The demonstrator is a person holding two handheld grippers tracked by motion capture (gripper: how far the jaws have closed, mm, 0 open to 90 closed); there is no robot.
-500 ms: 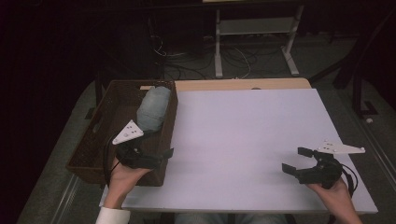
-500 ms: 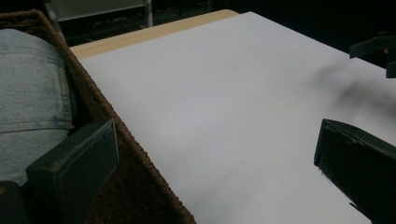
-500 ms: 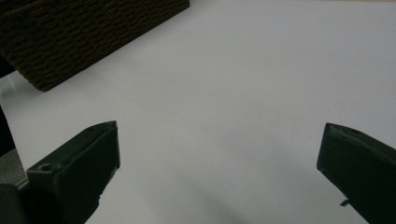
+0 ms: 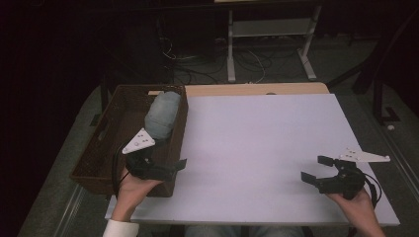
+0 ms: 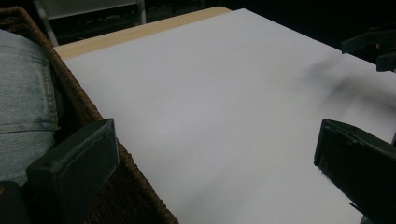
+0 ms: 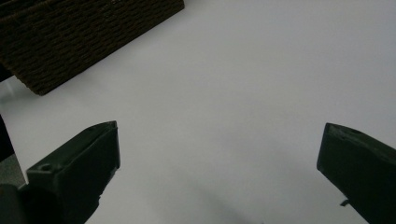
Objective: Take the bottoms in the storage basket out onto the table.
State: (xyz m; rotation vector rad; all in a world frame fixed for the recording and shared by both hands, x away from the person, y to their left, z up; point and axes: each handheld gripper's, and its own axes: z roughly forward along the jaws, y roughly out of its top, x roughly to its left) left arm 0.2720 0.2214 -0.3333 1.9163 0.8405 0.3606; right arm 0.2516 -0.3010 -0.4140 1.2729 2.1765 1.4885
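The rolled bundle of pale blue denim cloth lies in the dark brown woven wicker basket at the left of the high view, resting against the basket's right wall and rising above its rim. In the left gripper view the denim sits at the left edge, just past the basket wall.

Your left tool hovers at the basket's near right corner, jaws spread wide with nothing between them; one jaw is over the basket edge, the other over the white table. Your right tool is well apart, at the lower right of the frame, also spread wide and empty above the bare table.

By my reading, you are at the approach to the denim. Next, swing the left tool up and left over the rim, straddle the bundle's near end, and close firmly on the cloth without catching the wicker.
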